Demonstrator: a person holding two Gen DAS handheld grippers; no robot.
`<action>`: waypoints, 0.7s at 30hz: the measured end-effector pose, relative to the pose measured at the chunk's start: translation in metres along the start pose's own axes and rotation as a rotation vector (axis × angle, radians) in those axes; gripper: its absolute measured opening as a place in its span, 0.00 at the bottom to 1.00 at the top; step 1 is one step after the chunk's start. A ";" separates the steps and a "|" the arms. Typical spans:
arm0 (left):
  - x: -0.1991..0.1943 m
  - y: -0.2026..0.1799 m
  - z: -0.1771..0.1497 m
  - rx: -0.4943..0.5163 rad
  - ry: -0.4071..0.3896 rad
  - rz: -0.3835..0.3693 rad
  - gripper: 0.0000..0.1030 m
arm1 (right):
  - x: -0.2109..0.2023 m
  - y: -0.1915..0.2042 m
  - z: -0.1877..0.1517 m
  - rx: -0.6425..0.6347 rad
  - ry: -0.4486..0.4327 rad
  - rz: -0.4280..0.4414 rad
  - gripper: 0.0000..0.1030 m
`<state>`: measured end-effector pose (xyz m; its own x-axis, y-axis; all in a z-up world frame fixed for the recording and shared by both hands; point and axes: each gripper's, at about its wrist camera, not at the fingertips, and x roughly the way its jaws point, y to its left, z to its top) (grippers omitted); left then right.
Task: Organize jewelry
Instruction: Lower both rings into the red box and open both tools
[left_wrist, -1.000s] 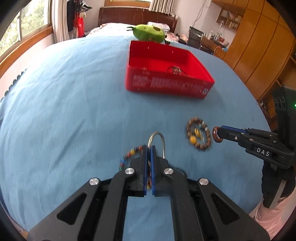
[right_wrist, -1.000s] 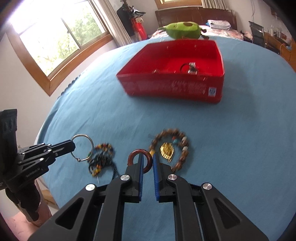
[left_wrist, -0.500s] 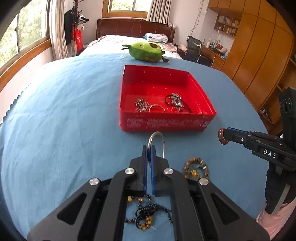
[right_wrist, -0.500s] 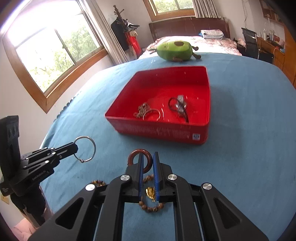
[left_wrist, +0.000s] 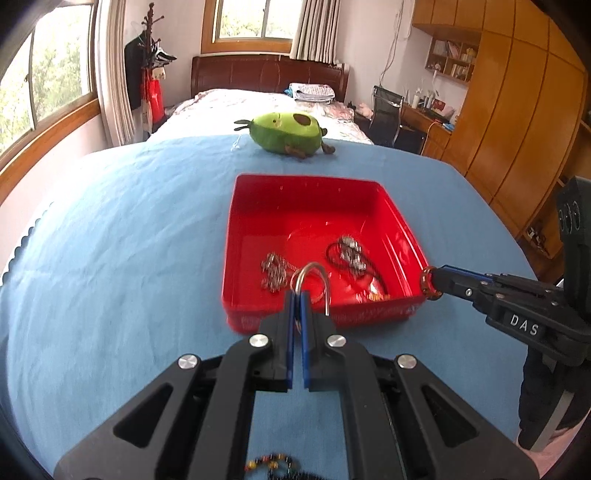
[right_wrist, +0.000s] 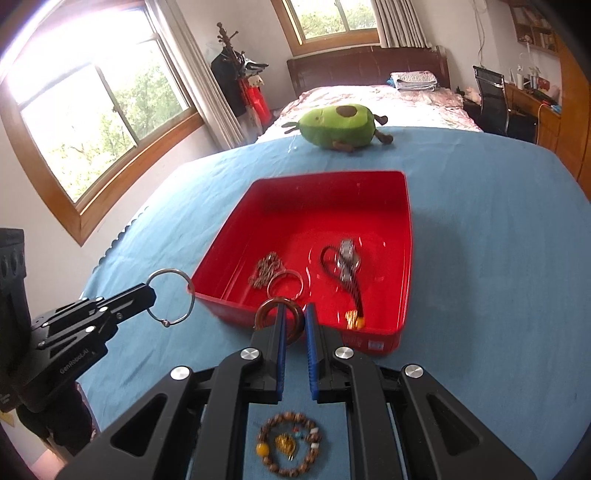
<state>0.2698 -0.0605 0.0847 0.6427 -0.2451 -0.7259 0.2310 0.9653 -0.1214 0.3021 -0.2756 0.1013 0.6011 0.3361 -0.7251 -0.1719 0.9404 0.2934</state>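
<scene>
My left gripper (left_wrist: 298, 299) is shut on a silver ring (left_wrist: 311, 279) and holds it above the near edge of the red box (left_wrist: 258, 192). The left gripper (right_wrist: 149, 291) and its ring (right_wrist: 173, 295) also show in the right wrist view. My right gripper (right_wrist: 294, 314) is shut on a brown ring (right_wrist: 275, 312) at the box's near wall (right_wrist: 376, 341); it also shows in the left wrist view (left_wrist: 434, 282) by the box's right corner. The box holds a chain (right_wrist: 264, 271), a bangle (right_wrist: 285, 282) and a black cord piece (right_wrist: 345, 264).
A wooden bead bracelet (right_wrist: 290, 445) with a gold charm lies on the blue cloth (right_wrist: 498, 258) under my right gripper. A dark beaded string (left_wrist: 271, 463) lies under my left gripper. A green avocado plush (left_wrist: 284, 133) sits beyond the box.
Both grippers have risen and moved forward with their rings toward the red box. The bracelets left on the cloth have slid below the grippers in view.
</scene>
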 end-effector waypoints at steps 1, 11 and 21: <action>0.005 0.000 0.006 -0.001 0.000 -0.002 0.01 | 0.003 -0.001 0.004 0.000 -0.003 -0.008 0.09; 0.055 0.001 0.031 0.007 0.025 -0.011 0.01 | 0.042 -0.020 0.027 0.029 0.009 -0.028 0.09; 0.103 0.004 0.040 0.025 0.071 0.027 0.01 | 0.083 -0.043 0.031 0.065 0.082 -0.078 0.09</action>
<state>0.3661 -0.0853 0.0362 0.5957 -0.2116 -0.7749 0.2334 0.9686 -0.0851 0.3835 -0.2897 0.0473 0.5439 0.2679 -0.7952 -0.0750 0.9594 0.2719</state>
